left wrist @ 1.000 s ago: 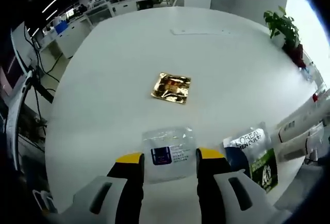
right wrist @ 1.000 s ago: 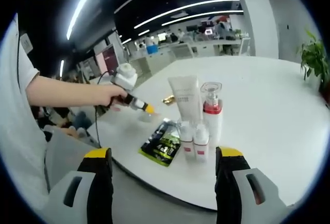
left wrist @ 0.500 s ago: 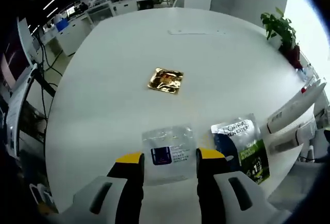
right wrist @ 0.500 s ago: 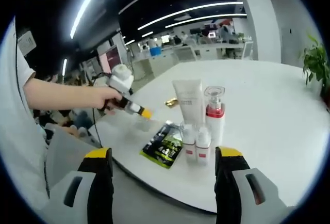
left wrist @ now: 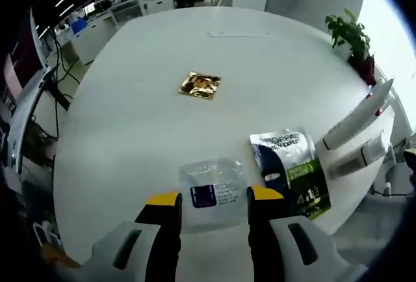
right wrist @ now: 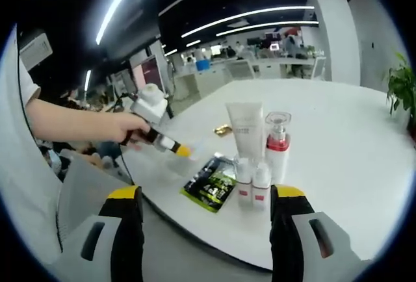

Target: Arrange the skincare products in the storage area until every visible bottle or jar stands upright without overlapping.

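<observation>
Clear sachet held by the left gripper, lifted clear of the table

A flat clear plastic sachet with a blue label (left wrist: 212, 192) is clamped between the narrowed jaws of the left gripper (left wrist: 211, 199); since a second ago the white table (left wrist: 130, 119) has dropped farther below. The right gripper (right wrist: 201, 194) is held wide open, empty, short of the upright white tube (right wrist: 245, 129), red-collared pump bottle (right wrist: 277, 147) and two small white bottles (right wrist: 252, 183). The flat green-and-black sachet (left wrist: 291, 173) lies right of the claw, the gold foil sachet (left wrist: 200, 84) well beyond; the held sachet is judged to be on its way to placement.

On the worktop (right wrist: 338, 165) there was one white tube (right wrist: 246, 132) standing on its cap, one pump bottle (right wrist: 277, 145) with a red collar, and two small white bottles (right wrist: 253, 184) with red bands. Three flat packets were also there: one clear sachet (left wrist: 212, 188), one dark green-and-white sachet (left wrist: 289, 171) and one gold foil packet (left wrist: 200, 85). Two tools were counted: one left tool (left wrist: 212, 199) and one right tool (right wrist: 205, 194).
</observation>
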Action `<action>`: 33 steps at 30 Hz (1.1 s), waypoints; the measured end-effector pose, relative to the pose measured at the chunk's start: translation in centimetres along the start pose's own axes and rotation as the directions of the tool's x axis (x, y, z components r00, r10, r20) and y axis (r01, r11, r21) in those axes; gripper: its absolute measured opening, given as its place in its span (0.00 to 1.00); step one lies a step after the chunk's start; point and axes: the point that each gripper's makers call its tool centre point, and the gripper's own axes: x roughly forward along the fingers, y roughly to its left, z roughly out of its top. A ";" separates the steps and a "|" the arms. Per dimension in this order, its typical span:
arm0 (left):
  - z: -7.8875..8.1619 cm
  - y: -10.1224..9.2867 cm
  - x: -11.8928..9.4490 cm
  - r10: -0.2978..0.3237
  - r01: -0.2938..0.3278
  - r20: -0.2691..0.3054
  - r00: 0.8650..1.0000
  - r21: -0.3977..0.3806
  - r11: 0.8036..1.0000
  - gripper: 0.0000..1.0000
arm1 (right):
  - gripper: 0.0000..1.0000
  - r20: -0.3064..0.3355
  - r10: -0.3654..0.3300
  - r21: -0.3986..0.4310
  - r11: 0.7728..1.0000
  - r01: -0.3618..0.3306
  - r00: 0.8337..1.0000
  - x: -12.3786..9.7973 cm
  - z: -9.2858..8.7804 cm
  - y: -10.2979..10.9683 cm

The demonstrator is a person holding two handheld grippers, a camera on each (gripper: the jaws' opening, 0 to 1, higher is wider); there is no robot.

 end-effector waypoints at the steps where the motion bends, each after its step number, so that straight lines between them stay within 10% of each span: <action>1: -0.3 -0.1 0.0 -0.002 0.002 -0.006 1.000 0.003 1.000 0.39 | 0.80 0.002 0.001 -0.003 1.000 -0.001 1.000 0.0 0.0 0.0; 33: -5.5 -2.2 0.9 -0.001 -0.001 -0.077 0.997 -0.022 1.000 0.39 | 0.80 0.018 -0.007 -0.017 1.000 0.007 1.000 -0.2 0.4 0.1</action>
